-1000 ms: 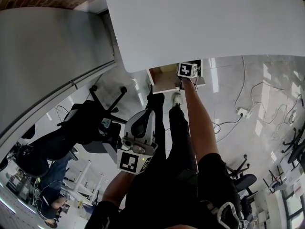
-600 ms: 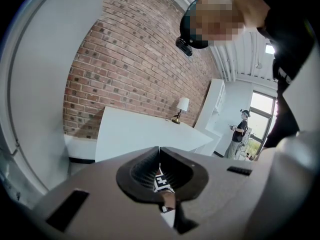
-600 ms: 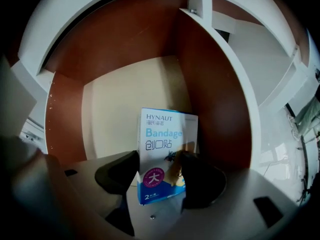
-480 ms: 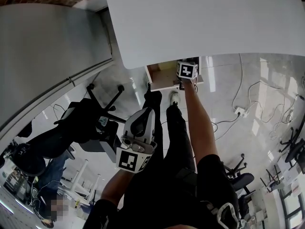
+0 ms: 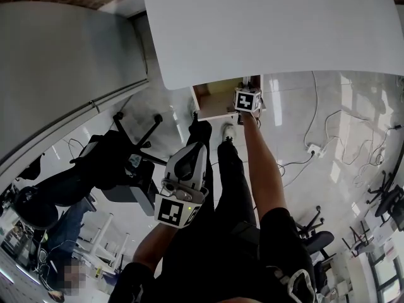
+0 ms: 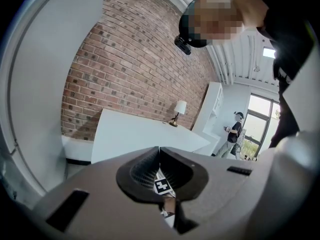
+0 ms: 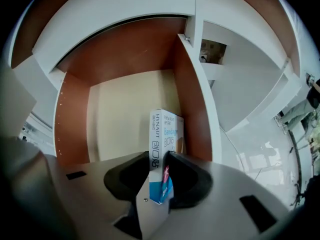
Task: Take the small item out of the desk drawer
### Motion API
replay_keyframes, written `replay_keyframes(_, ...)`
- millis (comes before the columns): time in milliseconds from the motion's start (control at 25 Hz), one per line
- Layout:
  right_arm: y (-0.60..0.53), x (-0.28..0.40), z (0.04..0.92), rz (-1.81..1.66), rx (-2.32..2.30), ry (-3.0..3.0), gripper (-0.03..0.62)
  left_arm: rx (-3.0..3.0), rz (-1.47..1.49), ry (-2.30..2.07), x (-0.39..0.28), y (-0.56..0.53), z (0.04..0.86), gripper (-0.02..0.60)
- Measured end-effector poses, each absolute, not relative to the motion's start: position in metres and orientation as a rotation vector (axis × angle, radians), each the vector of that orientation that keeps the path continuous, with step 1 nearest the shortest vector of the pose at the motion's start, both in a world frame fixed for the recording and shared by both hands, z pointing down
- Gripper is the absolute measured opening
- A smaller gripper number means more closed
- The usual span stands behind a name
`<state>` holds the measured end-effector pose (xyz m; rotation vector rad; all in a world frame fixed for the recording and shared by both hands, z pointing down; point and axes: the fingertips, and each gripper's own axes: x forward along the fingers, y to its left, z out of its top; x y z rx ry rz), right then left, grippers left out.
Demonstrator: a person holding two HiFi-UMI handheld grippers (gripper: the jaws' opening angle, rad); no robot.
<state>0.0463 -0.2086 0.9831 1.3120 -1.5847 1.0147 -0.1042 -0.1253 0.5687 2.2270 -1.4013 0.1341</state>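
Right gripper (image 7: 159,156) closing on box (image 7: 166,131) in drawer (image 7: 125,59).
Box's long axis runs up-frame along the jaws; left gripper (image 6: 159,151) empty, jaws together.

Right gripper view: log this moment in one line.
stage: grasp | right gripper: jaws closing on bandage box | box: inside open drawer | left gripper: shut, empty

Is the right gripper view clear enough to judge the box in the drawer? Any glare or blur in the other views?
Right gripper view: sharp and evenly lit; print on the bandage box is legible, with the right gripper closing its jaws on it, though fisheye bows the drawer walls. Head view: glare on the floor; the drawer shows small beneath the desk. Left gripper view: window overexposed, brick wall curved.
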Motion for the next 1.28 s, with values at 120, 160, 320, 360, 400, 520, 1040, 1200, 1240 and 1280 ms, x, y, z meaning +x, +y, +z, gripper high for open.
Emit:
replay_keyframes(120, -0.207, 0.053, 0.98, 0.984, 1.324, -1.568, 0.12, 2.233, 0.127, -1.4, -0.102, -0.124, 0.565, 0.009)
replay_keyframes(160, -0.208, 0.056, 0.978, 0.974, 1.336, -1.564, 0.114, 2.236, 0.125, -1.4, -0.102, -0.123, 0.563, 0.009)
replay_keyframes(320, -0.207, 0.063, 0.97, 0.978, 1.35, -1.572, 0.106, 2.246, 0.126, -1.395, -0.1, -0.118, 0.558, 0.009)
replay_keyframes(360, -0.205, 0.064, 0.968, 0.984, 1.345, -1.575, 0.105, 2.25, 0.126, -1.393, -0.098, -0.117, 0.556, 0.009)
replay_keyframes(400, -0.203, 0.066, 0.964, 0.991, 1.341, -1.578, 0.104, 2.254, 0.126, -1.391, -0.097, -0.116, 0.553, 0.009)
replay_keyframes(520, -0.194, 0.069, 0.944, 1.012, 1.344, -1.602, 0.104, 2.268, 0.122, -1.391, -0.09, -0.109, 0.54, 0.009)
replay_keyframes(1040, -0.135, 0.089, 0.767, 0.94, 1.341, -1.979, 0.104, 2.336, 0.008, -1.536, -0.055, -0.055, 0.436, 0.009)
replay_keyframes(1200, -0.105, 0.093, 0.693, 0.899, 1.321, -2.099, 0.106, 2.335, -0.027, -1.596, -0.058, -0.03, 0.399, 0.009)
replay_keyframes(1240, -0.098, 0.093, 0.671, 0.884, 1.327, -2.134, 0.106, 2.337, -0.026, -1.604, -0.059, -0.024, 0.39, 0.009)
replay_keyframes(1280, -0.093, 0.092, 0.65, 0.866, 1.335, -2.17, 0.106, 2.339, -0.026, -1.615, -0.062, -0.019, 0.383, 0.009)
